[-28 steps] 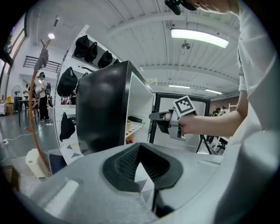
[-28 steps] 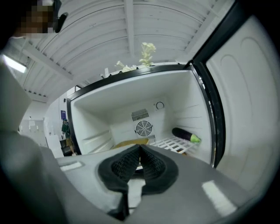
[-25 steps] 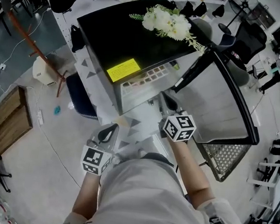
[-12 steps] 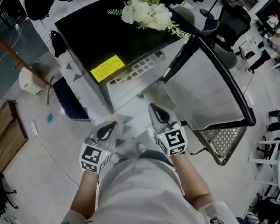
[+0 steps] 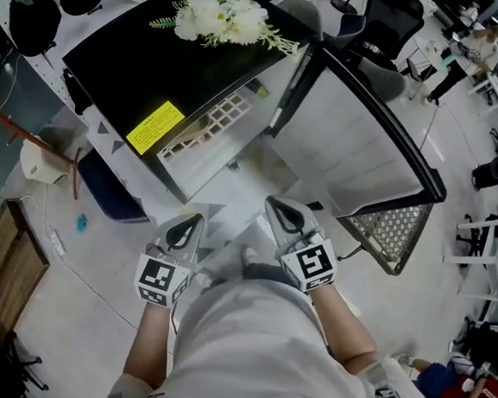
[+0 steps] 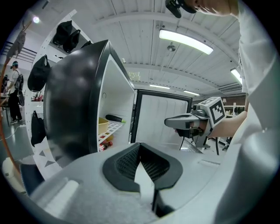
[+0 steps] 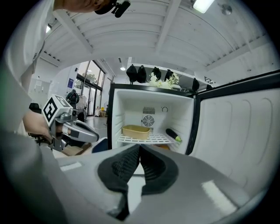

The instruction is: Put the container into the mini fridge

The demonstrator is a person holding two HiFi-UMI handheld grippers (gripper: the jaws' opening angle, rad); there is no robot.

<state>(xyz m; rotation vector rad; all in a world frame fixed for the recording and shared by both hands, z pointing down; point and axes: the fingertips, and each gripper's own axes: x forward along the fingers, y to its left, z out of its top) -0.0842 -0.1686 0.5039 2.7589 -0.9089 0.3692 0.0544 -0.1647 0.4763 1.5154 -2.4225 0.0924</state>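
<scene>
The black mini fridge (image 5: pixel 157 64) stands with its door (image 5: pixel 357 151) swung wide to the right. Inside, a shallow yellow container (image 7: pixel 136 131) rests on the white wire shelf (image 7: pixel 148 140), beside a dark green vegetable (image 7: pixel 173 134). The left gripper view shows the same container (image 6: pixel 103 126) edge-on. My left gripper (image 5: pixel 190 225) and right gripper (image 5: pixel 276 207) hang close to the person's body, a short way in front of the fridge opening. Both are shut with nothing between the jaws. Each one's fingertips (image 6: pixel 140 151) (image 7: pixel 140 153) meet in its own view.
White flowers (image 5: pixel 217 18) lie on the fridge top near a yellow sticker (image 5: pixel 156 125). A mesh basket (image 5: pixel 384 240) sits under the open door at the right. A dark blue object (image 5: pixel 111 195) and a wooden panel (image 5: pixel 0 267) are at the left. Red items (image 6: pixel 105 141) lie low in the fridge.
My right gripper has drawn back from the fridge opening toward the body. The left gripper has hardly moved. The fridge now appears farther off and more to the left in the head view.
</scene>
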